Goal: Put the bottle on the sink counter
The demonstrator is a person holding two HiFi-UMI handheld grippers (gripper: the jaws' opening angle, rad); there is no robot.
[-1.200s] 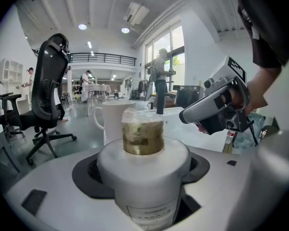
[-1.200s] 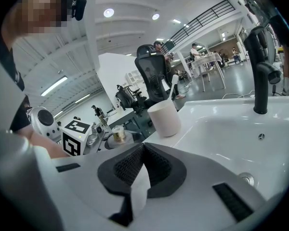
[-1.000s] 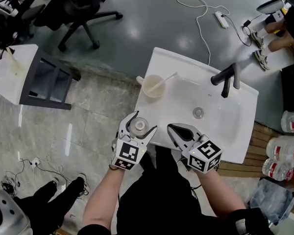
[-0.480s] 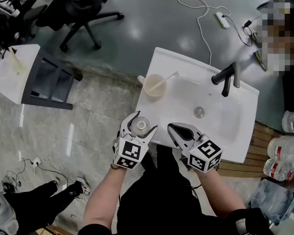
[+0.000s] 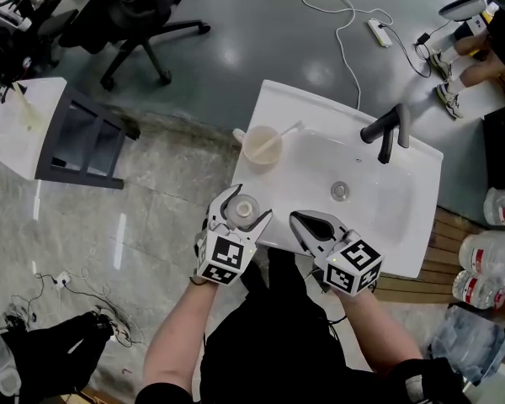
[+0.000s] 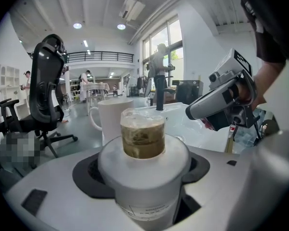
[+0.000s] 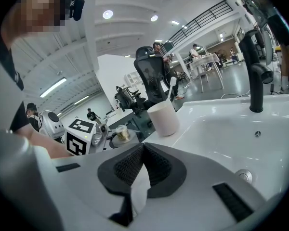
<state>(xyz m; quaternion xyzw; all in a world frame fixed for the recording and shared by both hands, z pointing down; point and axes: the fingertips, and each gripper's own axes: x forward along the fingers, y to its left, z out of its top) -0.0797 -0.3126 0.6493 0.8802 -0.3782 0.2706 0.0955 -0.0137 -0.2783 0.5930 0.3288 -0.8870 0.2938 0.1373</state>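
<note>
Head view: left gripper [image 5: 247,205] clamped on bottle [image 5: 242,211] at front left corner of sink counter [image 5: 275,110]; right gripper [image 5: 296,219] beside.
Left gripper view: bottle white, upright, brownish cap.
Right gripper view: jaws pressed together, nothing between.

White sink [image 5: 417,225] mid-frame, drain [image 5: 340,191] at its centre. Black faucet [image 5: 385,133] at sink's 1 o'clock, cup [image 5: 262,146] with toothbrush at 10. Left gripper [image 5: 249,205] at 8, jaws around bottle [image 5: 243,209] at counter corner. Right gripper [image 5: 296,220] at 7, jaws together. Office chair [image 5: 135,11] at frame's 11.
</note>
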